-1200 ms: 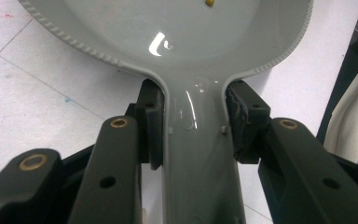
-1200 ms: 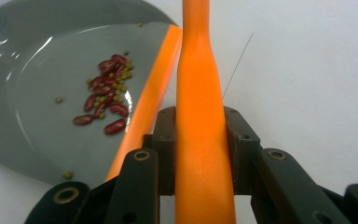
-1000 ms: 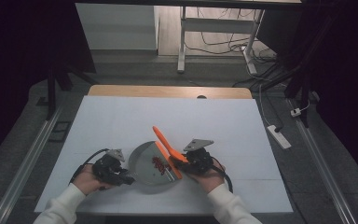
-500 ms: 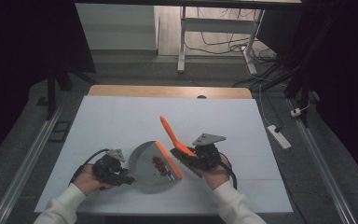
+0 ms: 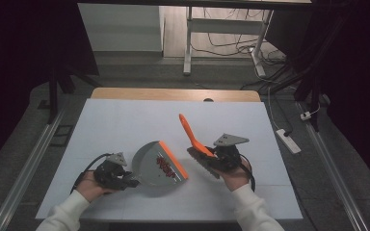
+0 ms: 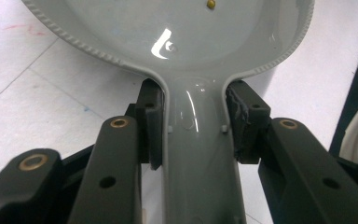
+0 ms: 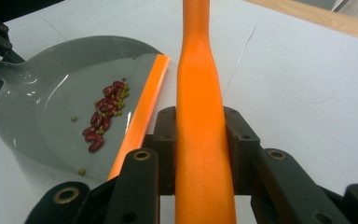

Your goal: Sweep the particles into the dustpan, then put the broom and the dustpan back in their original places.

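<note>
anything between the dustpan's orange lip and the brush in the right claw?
Nothing: in the high view, bare white table separates the dustpan lip from the brush. The beans lie inside the pan.

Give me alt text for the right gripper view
Right gripper clamps an orange brush handle between black jaws. Left of it, a grey dustpan with an orange lip holds red beans on the white table.

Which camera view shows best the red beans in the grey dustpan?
The right gripper view: the red beans lie close and sharp in the grey dustpan, beside small yellow-green grains. The high view shows them as a small red patch near the orange lip. The left gripper view shows the pan's handle and rear, with one small grain.
</note>
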A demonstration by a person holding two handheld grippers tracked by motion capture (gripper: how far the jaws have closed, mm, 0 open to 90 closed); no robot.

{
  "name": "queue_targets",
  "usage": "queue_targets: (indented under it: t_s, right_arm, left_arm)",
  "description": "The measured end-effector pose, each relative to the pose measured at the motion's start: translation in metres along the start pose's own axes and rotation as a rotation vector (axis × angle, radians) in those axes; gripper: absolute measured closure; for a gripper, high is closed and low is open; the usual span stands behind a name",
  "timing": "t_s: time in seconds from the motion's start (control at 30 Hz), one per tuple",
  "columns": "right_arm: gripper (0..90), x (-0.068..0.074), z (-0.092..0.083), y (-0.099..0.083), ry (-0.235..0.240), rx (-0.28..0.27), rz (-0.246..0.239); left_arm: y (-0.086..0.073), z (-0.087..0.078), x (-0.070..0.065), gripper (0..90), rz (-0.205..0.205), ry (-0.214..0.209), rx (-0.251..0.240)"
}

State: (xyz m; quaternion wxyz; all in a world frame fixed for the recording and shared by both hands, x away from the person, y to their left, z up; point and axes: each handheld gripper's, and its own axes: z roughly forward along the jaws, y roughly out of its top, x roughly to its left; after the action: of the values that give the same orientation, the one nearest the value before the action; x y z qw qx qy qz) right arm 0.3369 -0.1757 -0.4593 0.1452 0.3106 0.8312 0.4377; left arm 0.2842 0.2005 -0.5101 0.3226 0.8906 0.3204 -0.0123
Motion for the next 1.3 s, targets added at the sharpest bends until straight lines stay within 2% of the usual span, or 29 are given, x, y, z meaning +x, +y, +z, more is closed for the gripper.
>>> queue_targets:
  t_s: [0.27,0.6,1.0,1.3]
  right_arm:
    - [70.0,-0.009,-0.018,-0.005,0.005,-0.022,-0.028]
    - [70.0,-0.017,-0.037,-0.022,0.019,-0.019,-0.034]
    - [70.0,-0.025,-0.056,-0.043,0.014,-0.011,0.012]
    - [70.0,-0.030,-0.061,-0.058,0.015,0.018,0.050]
  left_arm:
    - [-0.006,-0.006,-0.006,61.2,-0.047,0.024,-0.063]
    - [-0.020,-0.014,-0.012,61.1,-0.152,0.056,-0.142]
    - [-0.036,-0.020,-0.016,61.2,-0.295,0.134,-0.200]
    - [-0.044,-0.024,-0.015,61.1,-0.366,0.179,-0.239]
